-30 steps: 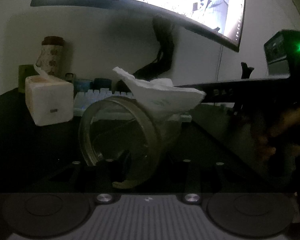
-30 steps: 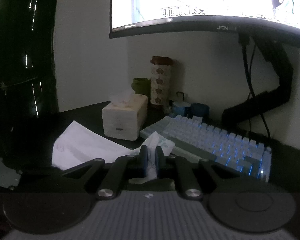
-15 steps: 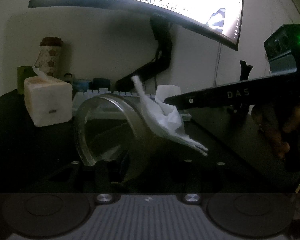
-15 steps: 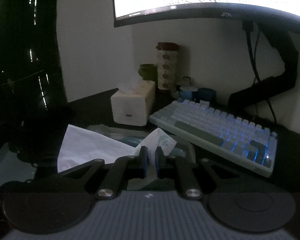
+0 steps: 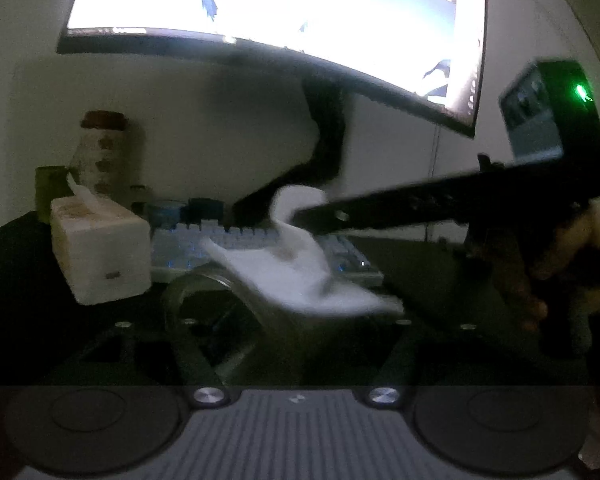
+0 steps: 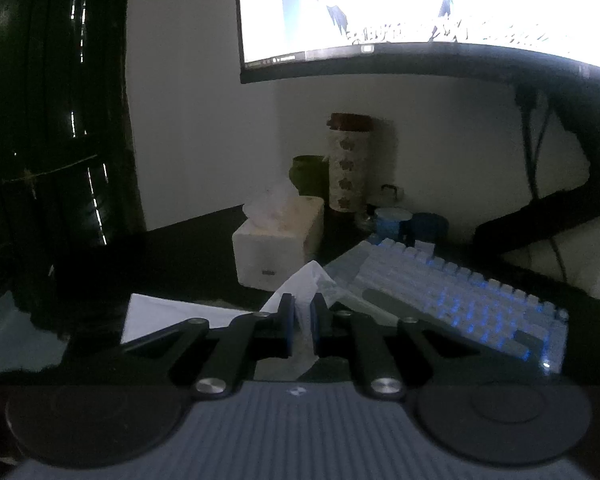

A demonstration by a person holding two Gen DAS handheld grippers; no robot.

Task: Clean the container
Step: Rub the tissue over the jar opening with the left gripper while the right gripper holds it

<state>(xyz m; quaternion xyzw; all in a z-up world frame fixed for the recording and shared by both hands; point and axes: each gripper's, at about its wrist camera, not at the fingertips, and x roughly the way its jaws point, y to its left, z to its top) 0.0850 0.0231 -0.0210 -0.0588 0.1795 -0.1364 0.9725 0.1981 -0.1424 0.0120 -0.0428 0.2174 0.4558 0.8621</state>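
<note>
The left gripper (image 5: 296, 344), its jaws just spread wider, loosely straddles the clear glass jar (image 5: 236, 312) tipped on the dark desk (image 5: 32, 280). Beyond it the right gripper (image 6: 301, 322) pinches a white tissue (image 5: 300, 272) draped over the jar, before the backlit keyboard (image 6: 460, 300)

- My left gripper (image 5: 296, 344) points a little downward, and its jaws have just been opening; a glass jar (image 5: 236, 312) sits between them, though blur hides whether the pads touch it.
- My right gripper (image 6: 300, 330) also tips slightly down, its jaws pinched nearly together on a white tissue (image 6: 306, 296) that sticks out ahead of the tips.
- From my left claw, the right one reaches in from the right side, above and ahead.
- My right hand (image 5: 556, 264) wraps its handle at the far right.
</note>
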